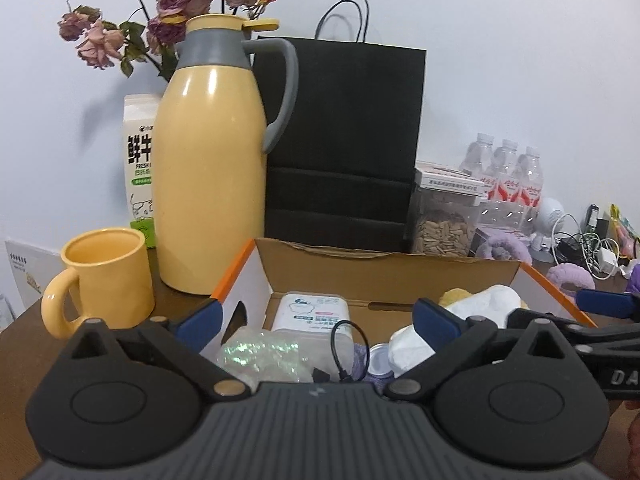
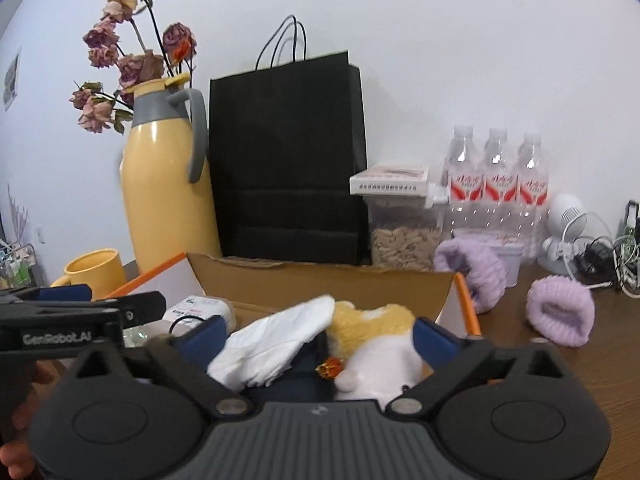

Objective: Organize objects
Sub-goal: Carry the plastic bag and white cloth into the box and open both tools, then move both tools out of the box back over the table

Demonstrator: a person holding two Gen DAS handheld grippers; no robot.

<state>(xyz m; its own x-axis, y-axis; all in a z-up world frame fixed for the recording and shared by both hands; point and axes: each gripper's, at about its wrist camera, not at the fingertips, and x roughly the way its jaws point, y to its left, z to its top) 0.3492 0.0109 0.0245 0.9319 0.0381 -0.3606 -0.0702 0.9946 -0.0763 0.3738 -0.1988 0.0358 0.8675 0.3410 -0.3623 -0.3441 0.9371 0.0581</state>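
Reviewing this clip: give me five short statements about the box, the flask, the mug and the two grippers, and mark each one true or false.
1. The cardboard box already holds several items, among them a plush toy. True.
2. The yellow mug lies on its side. False: it stands upright, left of the box.
3. The left gripper is shut on the white cloth. False: its fingers stand wide apart over the box, holding nothing.
4. The yellow thermos flask stands beside a black paper bag. True.
5. Both purple fluffy cuffs sit inside the box. False: they lie on the table, to the right of it.
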